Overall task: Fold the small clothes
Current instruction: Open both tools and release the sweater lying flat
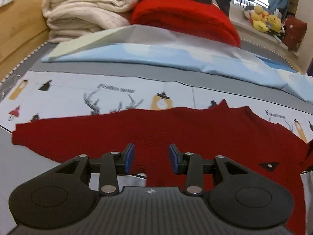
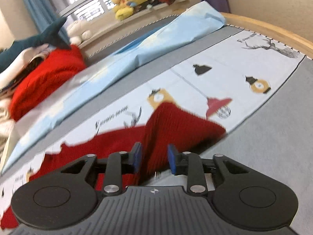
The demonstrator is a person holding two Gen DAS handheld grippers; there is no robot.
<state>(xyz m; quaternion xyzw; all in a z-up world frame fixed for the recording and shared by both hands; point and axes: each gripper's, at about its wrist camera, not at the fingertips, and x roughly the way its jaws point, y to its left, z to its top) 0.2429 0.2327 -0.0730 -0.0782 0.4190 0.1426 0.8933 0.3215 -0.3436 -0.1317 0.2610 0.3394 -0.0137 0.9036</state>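
Left claw (image 1: 151,157) and right claw (image 2: 154,156) both hover jaws apart, gripping nothing, over the dark red knit (image 1: 176,129) spread on the printed sheet (image 1: 78,94); soft, light and floppy, it is probably best pinched at hem or sleeve edges.

cream blankets (image 1: 86,9), blue sheet (image 1: 156,58), plush toys (image 1: 264,19)

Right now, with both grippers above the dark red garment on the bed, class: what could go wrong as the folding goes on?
1. Both the left gripper and right gripper stand open, gripping nothing; a careless re-grip could pinch the printed sheet along with the dark red garment.
2. The garment's folded-over part looks loose and may slip open.
3. Its near edge seems to hang past the sheet, so it might slide off.
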